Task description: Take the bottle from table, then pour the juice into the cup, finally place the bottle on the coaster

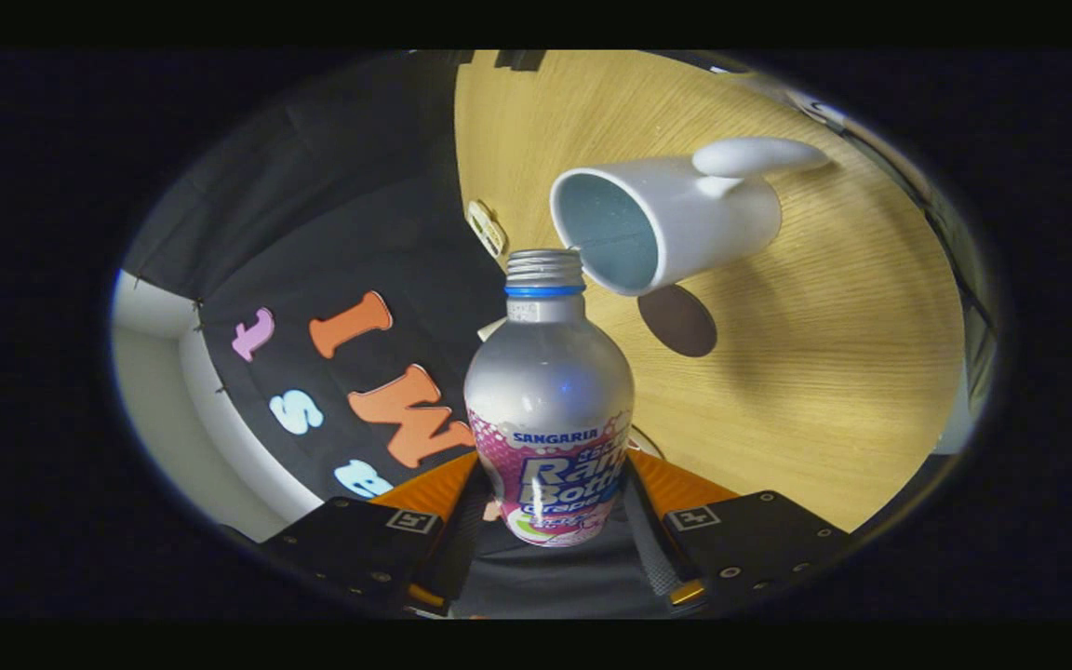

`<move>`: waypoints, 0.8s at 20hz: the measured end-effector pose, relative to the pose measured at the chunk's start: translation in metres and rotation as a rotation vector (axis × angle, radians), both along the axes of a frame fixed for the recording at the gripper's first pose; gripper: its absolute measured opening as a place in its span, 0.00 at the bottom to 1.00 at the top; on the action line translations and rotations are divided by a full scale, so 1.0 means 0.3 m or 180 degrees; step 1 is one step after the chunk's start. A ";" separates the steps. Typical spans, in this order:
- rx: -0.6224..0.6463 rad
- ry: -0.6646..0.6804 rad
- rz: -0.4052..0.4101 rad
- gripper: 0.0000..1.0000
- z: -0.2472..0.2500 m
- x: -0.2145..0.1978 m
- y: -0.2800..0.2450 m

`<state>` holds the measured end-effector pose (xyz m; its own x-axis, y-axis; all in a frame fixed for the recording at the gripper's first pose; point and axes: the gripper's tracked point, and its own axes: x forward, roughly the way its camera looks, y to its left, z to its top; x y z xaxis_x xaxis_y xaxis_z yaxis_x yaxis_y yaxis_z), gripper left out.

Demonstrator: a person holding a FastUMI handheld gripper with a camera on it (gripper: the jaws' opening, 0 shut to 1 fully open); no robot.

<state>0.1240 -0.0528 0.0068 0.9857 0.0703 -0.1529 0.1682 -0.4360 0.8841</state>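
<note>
While your gripper pinches the silver grape-soda bottle between its 2 fingers, the bottle's long axis runs straight ahead, its uncapped threaded mouth just beside the white cup's rim, with the dark round coaster just beyond that rim.

bottle showing silver, blue neck ring, pink-white label | cup showing white, pale blue inside | coaster showing dark brown | table showing light woodgrain

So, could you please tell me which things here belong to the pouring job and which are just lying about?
Job:
bottle, clamped between the tongs, mouth at the cup's rim
cup
coaster

Lying about:
small pale tag on the table
</note>
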 end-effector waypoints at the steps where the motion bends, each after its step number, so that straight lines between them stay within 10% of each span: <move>1: -0.0166 0.0040 0.0033 0.74 -0.018 -0.003 0.008; 16: -0.3523 0.0487 0.0292 0.74 -0.163 -0.009 0.074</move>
<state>0.1215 -0.0306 -0.0421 0.9493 -0.1082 -0.2952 0.2995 0.5970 0.7442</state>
